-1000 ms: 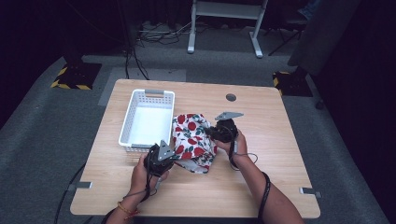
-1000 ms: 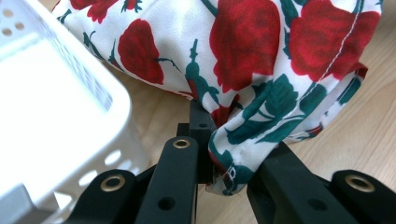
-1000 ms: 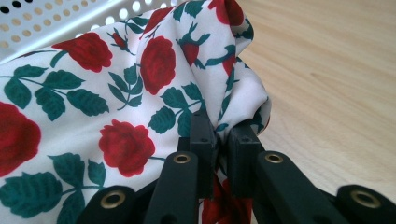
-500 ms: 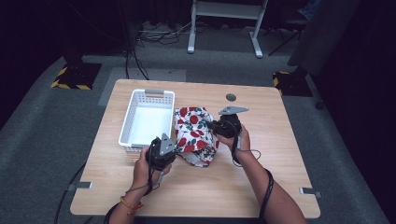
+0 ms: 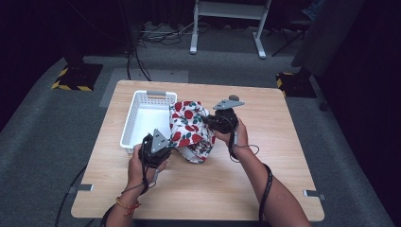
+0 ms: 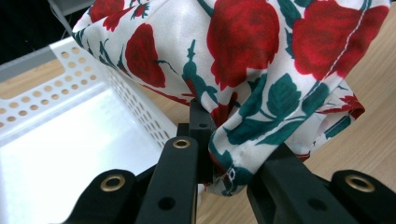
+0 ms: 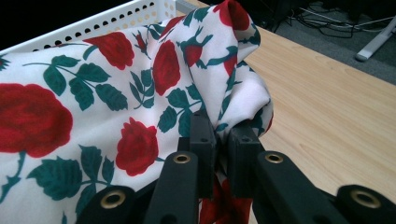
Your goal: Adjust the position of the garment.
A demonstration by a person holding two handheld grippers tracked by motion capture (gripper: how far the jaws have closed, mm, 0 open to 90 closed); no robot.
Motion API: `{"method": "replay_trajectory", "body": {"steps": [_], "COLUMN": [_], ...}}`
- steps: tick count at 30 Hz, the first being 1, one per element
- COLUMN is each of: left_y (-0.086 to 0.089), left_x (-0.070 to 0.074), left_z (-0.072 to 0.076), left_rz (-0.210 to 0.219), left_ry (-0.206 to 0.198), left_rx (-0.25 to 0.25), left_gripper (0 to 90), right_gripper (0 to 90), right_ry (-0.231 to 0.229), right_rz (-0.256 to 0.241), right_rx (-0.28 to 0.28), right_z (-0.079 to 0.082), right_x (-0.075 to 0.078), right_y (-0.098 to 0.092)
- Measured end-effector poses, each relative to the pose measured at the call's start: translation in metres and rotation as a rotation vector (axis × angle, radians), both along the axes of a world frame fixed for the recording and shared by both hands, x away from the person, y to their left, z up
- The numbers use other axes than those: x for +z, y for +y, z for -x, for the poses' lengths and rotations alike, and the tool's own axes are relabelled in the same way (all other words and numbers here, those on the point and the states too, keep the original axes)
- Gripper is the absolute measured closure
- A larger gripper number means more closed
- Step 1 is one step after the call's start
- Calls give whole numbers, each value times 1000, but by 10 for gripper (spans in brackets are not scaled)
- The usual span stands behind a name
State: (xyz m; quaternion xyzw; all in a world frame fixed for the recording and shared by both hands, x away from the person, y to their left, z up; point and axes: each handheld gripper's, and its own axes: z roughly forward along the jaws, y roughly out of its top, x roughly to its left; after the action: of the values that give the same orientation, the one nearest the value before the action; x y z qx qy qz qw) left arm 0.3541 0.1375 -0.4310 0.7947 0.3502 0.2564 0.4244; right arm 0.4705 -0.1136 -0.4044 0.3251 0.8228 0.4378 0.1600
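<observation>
Lifted higher and nearer the white basket [image 5: 142, 120] than a second ago, rose-print cloth [image 5: 189, 127] hanging between left gripper [image 6: 224, 163] and right gripper [image 7: 222, 140], both clamped on its edges; likely to snag the basket rim if carried low.

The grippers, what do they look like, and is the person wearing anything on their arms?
Both are black. The left gripper and the right gripper each carry a grey three-cornered plate on top and trail a black cable. In the gripper views their jaws are flat black bars with brass-ringed holes. The arms are bare, with an orange-yellow bracelet on the left wrist.
</observation>
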Motion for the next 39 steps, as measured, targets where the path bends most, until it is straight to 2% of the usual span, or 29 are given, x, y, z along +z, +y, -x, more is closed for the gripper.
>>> {"method": "replay_trajectory", "body": {"steps": [8, 14, 26, 39], "left_y": [16, 28, 52, 68], "left_x": [8, 11, 8, 4], "left_z": [1, 1, 2, -1], "left_rz": [32, 32, 34, 21], "left_ry": [-27, -41, -43, -52], "left_rx": [37, 68, 133, 179], "left_gripper": [838, 838, 838, 838], "right_gripper": [837, 836, 837, 836], "right_ry": [-20, -31, -23, -14], "right_rz": [-7, 6, 21, 13], "right_rx": [21, 42, 90, 109], "right_z": [-2, -5, -9, -15], "right_x": [13, 19, 17, 12], "right_y": [13, 30, 66, 90]}}
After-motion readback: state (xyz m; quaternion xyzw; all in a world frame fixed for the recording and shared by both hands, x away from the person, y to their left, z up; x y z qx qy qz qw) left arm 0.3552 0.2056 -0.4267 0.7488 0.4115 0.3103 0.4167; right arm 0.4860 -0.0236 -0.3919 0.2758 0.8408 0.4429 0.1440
